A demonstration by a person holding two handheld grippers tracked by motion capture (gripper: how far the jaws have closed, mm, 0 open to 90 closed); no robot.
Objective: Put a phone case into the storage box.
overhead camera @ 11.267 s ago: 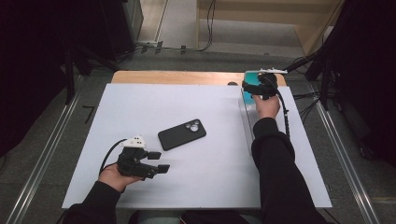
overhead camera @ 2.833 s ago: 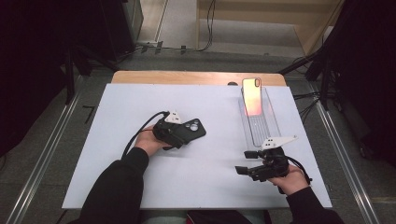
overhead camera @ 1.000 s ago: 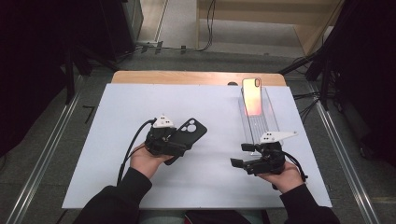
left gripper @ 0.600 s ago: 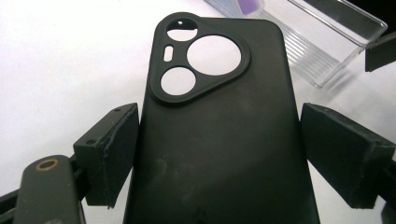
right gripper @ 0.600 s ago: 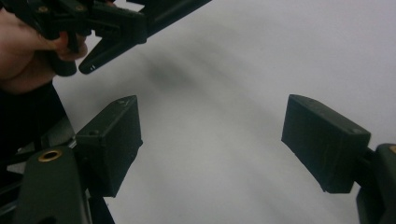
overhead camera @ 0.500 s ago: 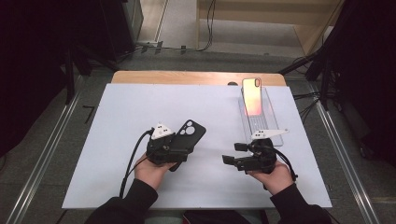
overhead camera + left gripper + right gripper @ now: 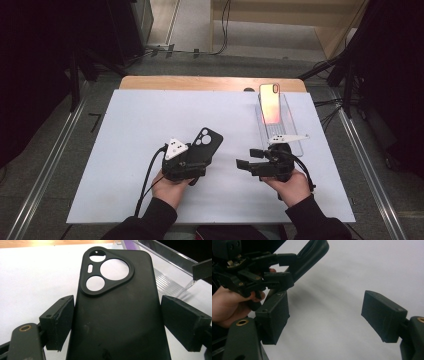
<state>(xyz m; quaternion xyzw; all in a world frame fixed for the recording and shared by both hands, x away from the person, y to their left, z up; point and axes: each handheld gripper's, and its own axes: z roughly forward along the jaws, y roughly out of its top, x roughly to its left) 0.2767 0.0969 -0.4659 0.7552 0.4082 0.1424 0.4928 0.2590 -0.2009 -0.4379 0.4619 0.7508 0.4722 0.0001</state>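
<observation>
White tabletop (image 7: 125, 150) carries a black phone case (image 7: 204, 145) gripped at its sides by the left gripper (image 7: 117, 322), lower end hidden (camera cutouts pointing away, up-right); the right gripper (image 7: 334, 320) hangs spread, empty.

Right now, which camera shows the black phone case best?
The left gripper view: the black phone case lies close up between the left gripper fingers, its camera cutouts plain. The high view shows it small at the left gripper. The right gripper view shows it edge-on, lifted off the table.
</observation>
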